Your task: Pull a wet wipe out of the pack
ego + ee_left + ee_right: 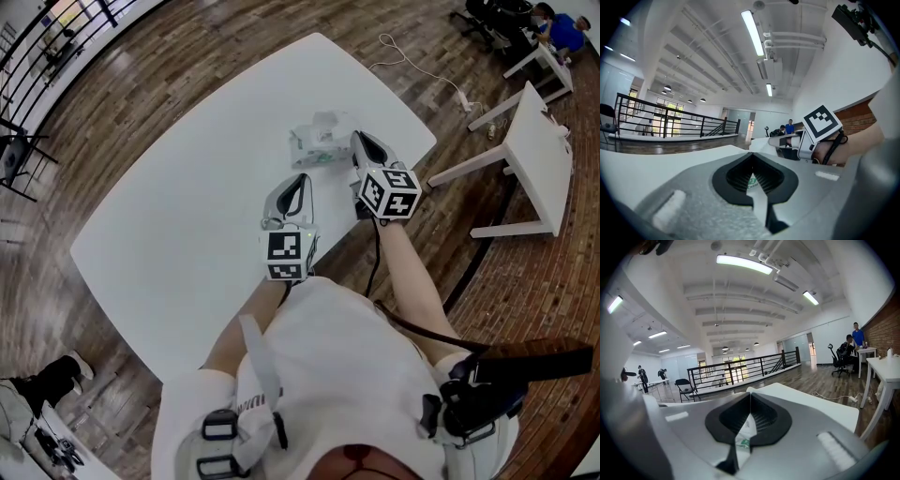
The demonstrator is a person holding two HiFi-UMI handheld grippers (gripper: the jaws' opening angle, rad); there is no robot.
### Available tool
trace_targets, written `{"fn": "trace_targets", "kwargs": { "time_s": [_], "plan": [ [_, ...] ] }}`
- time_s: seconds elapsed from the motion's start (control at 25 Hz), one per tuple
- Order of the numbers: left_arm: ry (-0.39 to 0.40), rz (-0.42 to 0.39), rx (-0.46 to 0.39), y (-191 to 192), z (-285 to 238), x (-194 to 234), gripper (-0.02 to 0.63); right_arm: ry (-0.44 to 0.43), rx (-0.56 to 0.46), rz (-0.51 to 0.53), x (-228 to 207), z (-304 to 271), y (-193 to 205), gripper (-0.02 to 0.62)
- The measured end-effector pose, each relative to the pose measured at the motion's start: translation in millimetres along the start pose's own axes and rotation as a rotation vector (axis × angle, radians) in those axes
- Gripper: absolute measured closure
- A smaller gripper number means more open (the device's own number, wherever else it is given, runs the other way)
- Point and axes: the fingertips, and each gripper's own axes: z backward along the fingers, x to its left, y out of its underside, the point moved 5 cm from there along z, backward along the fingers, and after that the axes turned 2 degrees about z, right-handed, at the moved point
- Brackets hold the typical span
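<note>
So both hand-held grippers are over the white desk [178,225], and the pack of wet wipes [317,142] sits on the far part of it, right in front of them. The pack is whitish with some green print, and its top looks a bit crumpled and raised.

The left hand-held gripper [302,180] points at the near side of the pack, tip just short of it. In its own view, the left hand-held gripper [751,155] has its jaws pressed together at the tips. Only the usual diamond-shaped gap stays behind them, and nothing is pinched there. Through that gap you can see a sliver of the pack [751,183] with its green print.

The right hand-held gripper [359,139] is along the pack's right edge, really close. Can't tell from above if it actually touches. In the right gripper view, the right hand-held gripper [750,393] is closed at the tips the same way, with nothing clamped between them. Some of the pack [743,439] shows through the slot below.

The two are near each other, and the left gripper view even catches the right one's marker cube [822,123].

Around the desk there's wooden floor [216,47], another white table [544,155] off to the right and a white cable [422,66] lying on the floor.
</note>
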Motion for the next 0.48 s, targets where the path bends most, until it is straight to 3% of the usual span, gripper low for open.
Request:
{"fn": "trace_targets", "kwargs": {
  "time_s": [0.48],
  "plan": [
    [-0.034, 0.024, -0.008, -6.2, 4.7, 16.7, 0.604, -0.053, -0.201, -0.013, 21.3, 46.2, -55.9, 0.588]
  ]
}}
